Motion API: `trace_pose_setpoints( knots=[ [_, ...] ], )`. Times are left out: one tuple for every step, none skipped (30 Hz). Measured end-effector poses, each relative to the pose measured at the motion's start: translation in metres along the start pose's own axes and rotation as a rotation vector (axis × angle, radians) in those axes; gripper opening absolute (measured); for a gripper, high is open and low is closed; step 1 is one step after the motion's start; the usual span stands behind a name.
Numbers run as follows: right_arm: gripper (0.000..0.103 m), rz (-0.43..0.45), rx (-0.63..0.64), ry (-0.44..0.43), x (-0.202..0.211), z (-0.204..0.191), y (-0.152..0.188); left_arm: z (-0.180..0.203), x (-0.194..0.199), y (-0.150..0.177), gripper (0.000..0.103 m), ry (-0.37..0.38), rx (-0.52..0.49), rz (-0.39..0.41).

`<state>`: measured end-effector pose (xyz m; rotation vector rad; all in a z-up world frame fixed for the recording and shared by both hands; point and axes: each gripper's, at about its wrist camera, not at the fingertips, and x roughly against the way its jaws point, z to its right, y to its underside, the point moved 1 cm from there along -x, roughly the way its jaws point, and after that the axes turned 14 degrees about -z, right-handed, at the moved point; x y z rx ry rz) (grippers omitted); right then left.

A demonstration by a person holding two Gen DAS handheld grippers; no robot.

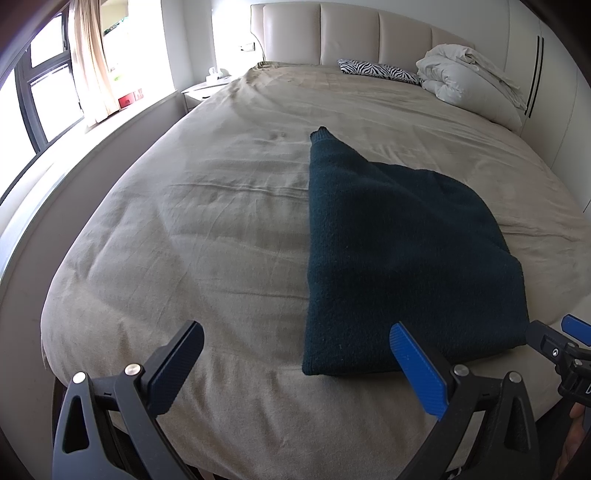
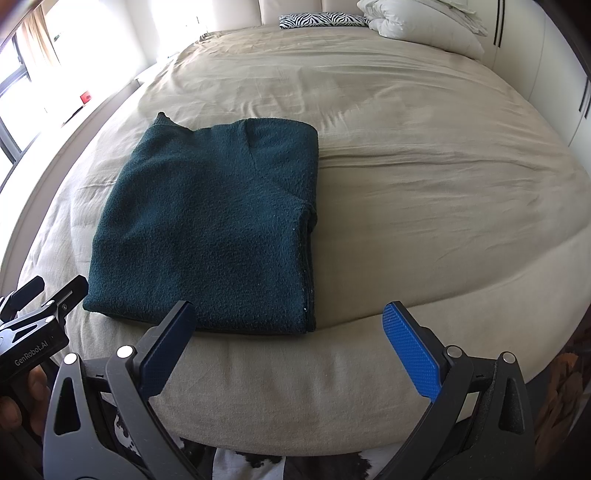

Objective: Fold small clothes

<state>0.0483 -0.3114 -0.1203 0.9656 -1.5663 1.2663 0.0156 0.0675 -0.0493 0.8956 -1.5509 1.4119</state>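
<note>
Teal sweater (image 2: 207, 229) folded, long axis toward headboard (image 1: 347, 33); both tongs (image 1: 295, 365) (image 2: 288, 343) spread, empty.

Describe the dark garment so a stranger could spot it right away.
Start at the wide bed with the beige sheet. Near its foot edge lies a folded teal knit sweater. It is the only dark item; the zebra-print pillow and white duvet sit by the headboard.

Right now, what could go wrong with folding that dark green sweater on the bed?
The sweater lies close to the bed's near edge, so a pull toward the person might drag it off. Both grippers, left and right, are open and hold nothing, so a pinch may catch only the top layer. The thick knit could spring open again.
</note>
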Motion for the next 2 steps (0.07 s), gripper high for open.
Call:
trace_pose_setpoints(
  knots=[
    [0.103,-0.002,0.000,-0.001,-0.0002,0.0007,-0.0008,-0.0004,0.0002,0.0008,0.103,0.002,0.000,-0.001],
    [0.103,-0.002,-0.001,-0.002,-0.0004,0.0007,-0.0011,-0.0006,0.0001,-0.0009,0.103,0.001,0.001,-0.002]
  ],
)
